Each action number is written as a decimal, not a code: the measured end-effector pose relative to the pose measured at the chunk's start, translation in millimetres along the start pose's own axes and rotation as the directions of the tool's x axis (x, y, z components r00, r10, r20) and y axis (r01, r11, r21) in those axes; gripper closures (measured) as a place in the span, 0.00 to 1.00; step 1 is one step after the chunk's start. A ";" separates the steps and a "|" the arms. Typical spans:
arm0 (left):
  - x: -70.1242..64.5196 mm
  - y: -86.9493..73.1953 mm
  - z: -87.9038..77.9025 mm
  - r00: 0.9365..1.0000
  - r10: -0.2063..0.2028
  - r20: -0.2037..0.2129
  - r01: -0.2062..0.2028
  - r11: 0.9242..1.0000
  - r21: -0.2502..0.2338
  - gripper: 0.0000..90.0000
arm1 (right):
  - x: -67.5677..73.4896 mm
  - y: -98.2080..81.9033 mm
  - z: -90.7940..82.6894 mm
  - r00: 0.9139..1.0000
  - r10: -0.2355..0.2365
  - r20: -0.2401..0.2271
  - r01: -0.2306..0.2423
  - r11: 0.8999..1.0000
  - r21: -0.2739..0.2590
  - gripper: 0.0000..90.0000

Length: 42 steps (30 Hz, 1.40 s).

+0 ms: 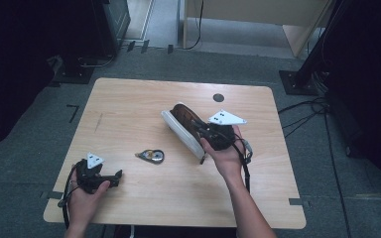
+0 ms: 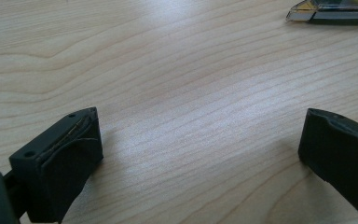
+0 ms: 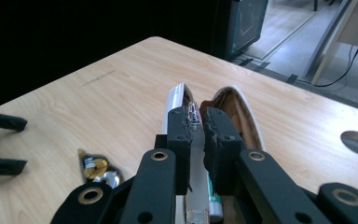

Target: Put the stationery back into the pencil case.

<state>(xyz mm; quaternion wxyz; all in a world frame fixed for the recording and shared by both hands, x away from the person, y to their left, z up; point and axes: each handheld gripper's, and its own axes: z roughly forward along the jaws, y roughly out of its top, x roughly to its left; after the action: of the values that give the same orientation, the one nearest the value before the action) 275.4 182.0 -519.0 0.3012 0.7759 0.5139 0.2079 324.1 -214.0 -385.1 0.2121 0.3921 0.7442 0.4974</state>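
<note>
1. Table (image 1: 129, 104) of light wood is sitting on grey carpet, with a round hole (image 1: 219, 97) near its far edge; dark stands and cables are flanking it.
2. Right gripper (image 3: 197, 122) is clamping the side wall of the shoe (image 1: 183, 125), jaws clenched on the white edge. The shoe is lying on its side mid-table, just ahead of the right hand (image 1: 226, 156).
3. Left gripper (image 2: 200, 140) is resting near the table's near-left corner, jaws spread wide, nothing between them.
4. Tape measure (image 1: 151, 156) is lying between both grippers, touching neither.
</note>
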 end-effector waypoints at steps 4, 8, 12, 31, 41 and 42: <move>0.0 0.0 0.0 1.000 0.000 0.000 0.000 1.000 0.000 0.00 | -4.8 5.2 7.9 1.000 0.006 0.008 -0.006 1.000 -0.003 0.90; 0.1 0.0 0.0 1.000 0.001 0.000 -0.001 1.000 0.001 0.00 | -7.6 7.4 18.0 1.000 0.011 0.018 -0.011 1.000 0.000 0.90; 0.0 0.0 0.0 1.000 0.000 0.000 0.000 1.000 0.000 0.00 | -9.4 9.1 28.1 1.000 0.012 0.024 -0.012 1.000 0.001 0.90; 0.0 -0.1 0.1 1.000 -0.001 0.000 0.001 1.000 0.000 0.00 | -18.1 20.1 62.5 0.999 0.007 0.046 -0.008 1.000 0.014 0.90; 0.0 -0.1 0.0 1.000 -0.001 0.001 0.001 1.000 0.000 0.00 | -22.9 16.5 72.8 0.999 0.021 0.047 -0.021 1.000 -0.001 0.90; 0.0 -0.1 0.0 1.000 0.000 0.000 0.000 1.000 0.000 0.00 | -23.3 16.8 72.8 0.998 0.024 0.050 -0.024 1.000 -0.006 0.90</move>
<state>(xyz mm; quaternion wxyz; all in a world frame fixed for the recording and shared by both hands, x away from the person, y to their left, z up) 275.4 182.0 -519.0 0.3014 0.7758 0.5140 0.2077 395.8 -187.4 -401.8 0.2259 0.4126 0.7326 0.4920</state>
